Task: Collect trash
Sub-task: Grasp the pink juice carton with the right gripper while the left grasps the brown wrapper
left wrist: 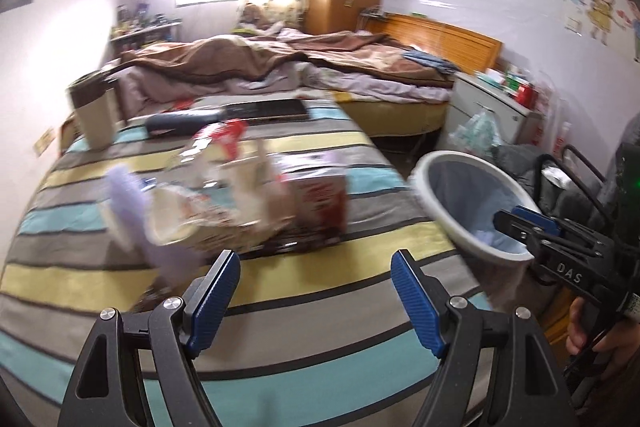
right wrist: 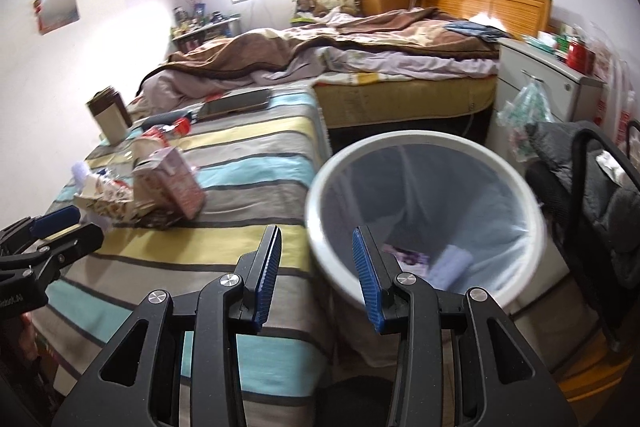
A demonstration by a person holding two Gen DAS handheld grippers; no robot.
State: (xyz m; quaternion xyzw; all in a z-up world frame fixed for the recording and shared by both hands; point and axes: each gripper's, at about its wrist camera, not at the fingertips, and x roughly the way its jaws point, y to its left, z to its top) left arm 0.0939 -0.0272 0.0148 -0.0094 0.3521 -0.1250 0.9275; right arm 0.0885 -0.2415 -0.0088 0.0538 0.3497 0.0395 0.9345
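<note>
A heap of trash lies on the striped bedcover (left wrist: 360, 131): a red and white carton (left wrist: 320, 195), a paper bowl (left wrist: 172, 215), a pale purple wrapper (left wrist: 128, 203) and a clear bottle with a red label (left wrist: 224, 139). My left gripper (left wrist: 316, 259) hangs open over the cover just short of the heap, nothing between its fingers; the right wrist view catches it at the left edge (right wrist: 60, 223). The lined white trash bin (right wrist: 400, 139) stands beside the bed with a few scraps inside. My right gripper (right wrist: 316, 231) is open, straddling the bin's near rim without the pads pressing on it.
On the bed's far end stand a cream and brown box (left wrist: 94, 115), a dark cylinder (left wrist: 184, 123) and a flat black device (left wrist: 264, 109). A second bed with a brown blanket (left wrist: 280, 59) lies behind. A white cabinet (right wrist: 532, 75) and a chair with a dark jacket (right wrist: 592, 187) crowd the right.
</note>
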